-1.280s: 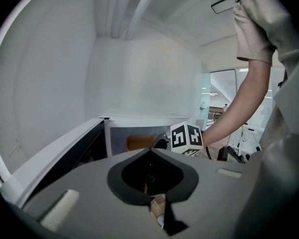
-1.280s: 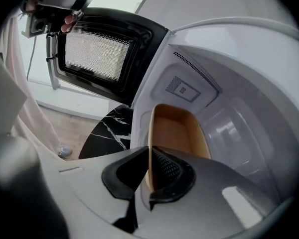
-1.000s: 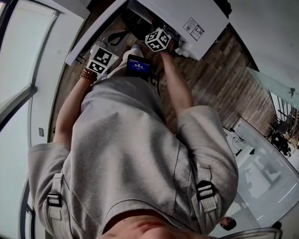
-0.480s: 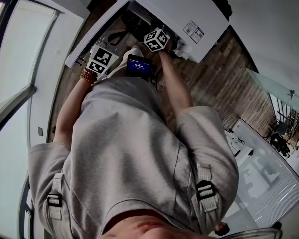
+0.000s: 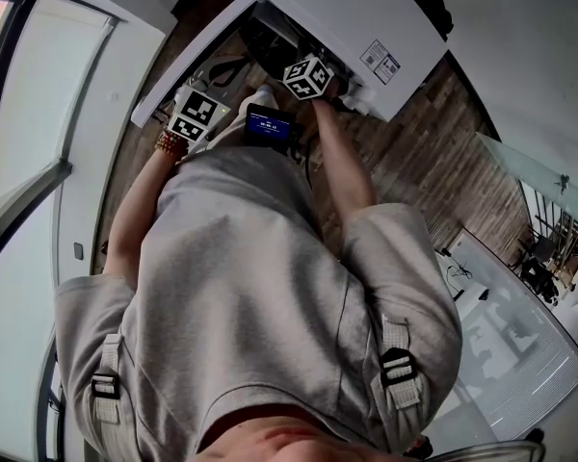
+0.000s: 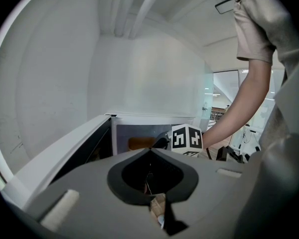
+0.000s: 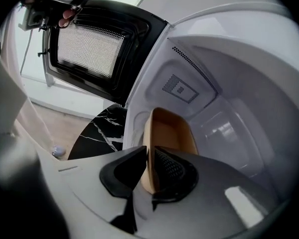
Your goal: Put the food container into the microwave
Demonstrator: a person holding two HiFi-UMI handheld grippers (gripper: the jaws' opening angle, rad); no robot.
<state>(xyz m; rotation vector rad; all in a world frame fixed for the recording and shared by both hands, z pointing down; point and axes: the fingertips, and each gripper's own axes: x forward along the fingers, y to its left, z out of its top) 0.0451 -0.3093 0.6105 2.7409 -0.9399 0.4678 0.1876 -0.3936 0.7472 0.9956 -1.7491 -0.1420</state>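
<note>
1 thin rim grip: right gripper clamps tan plastic food container inside white microwave; it may slip. Left gripper closed, empty.

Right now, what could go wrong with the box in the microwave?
1. The right gripper pinches the container only by its thin rim, so it might slip or tip.
2. The container looks close to the microwave's inner wall and could bump it.
3. The door stands open beside the arm, so pulling out could knock it.
</note>
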